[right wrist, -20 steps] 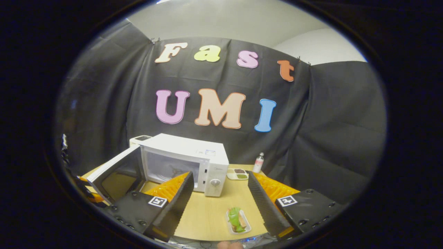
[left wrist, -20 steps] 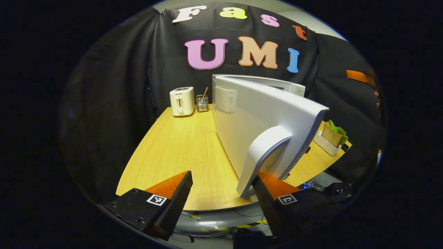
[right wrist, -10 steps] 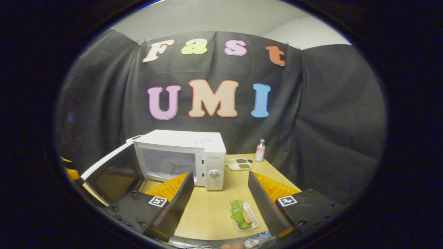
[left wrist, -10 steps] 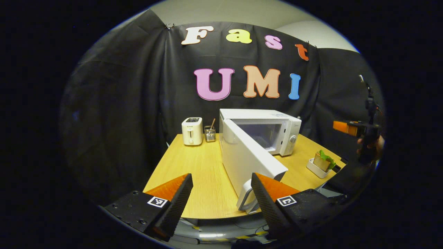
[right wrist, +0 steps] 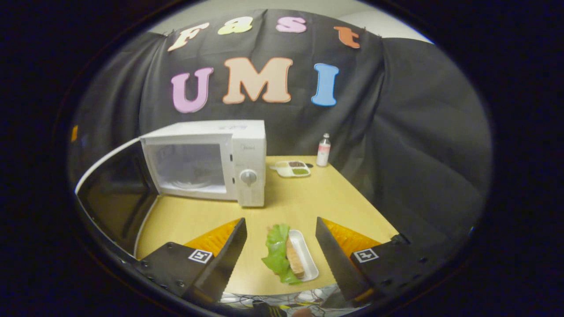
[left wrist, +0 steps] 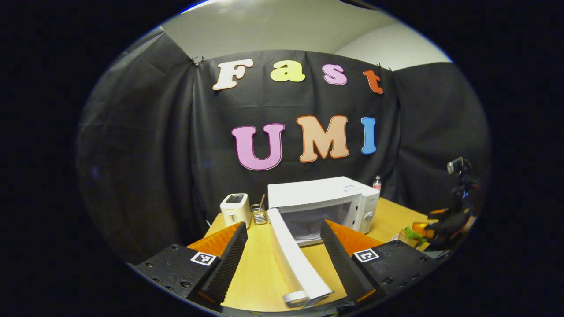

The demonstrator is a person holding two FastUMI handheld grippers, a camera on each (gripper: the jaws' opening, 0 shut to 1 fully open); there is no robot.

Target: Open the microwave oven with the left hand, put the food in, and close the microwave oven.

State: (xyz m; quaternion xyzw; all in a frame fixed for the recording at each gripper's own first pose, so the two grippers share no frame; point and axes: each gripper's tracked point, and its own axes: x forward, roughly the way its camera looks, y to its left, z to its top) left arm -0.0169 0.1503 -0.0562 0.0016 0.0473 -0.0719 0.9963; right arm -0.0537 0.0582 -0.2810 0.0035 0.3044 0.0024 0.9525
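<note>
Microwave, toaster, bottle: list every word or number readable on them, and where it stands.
Microwave: small mark above the dial, too blurred to read.
Bottle: label too small to read.
Toaster: nothing legible at this size.
No text can be quoted.

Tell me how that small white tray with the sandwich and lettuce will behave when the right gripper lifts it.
The tray looks shallow and thin, so probably light, and stiff enough to pinch by its rim. The sandwich and lettuce overhang one side, so it may tip that way. The lettuce looks loose and floppy; it could slide off if the right gripper, now open around it, tilts.
</note>
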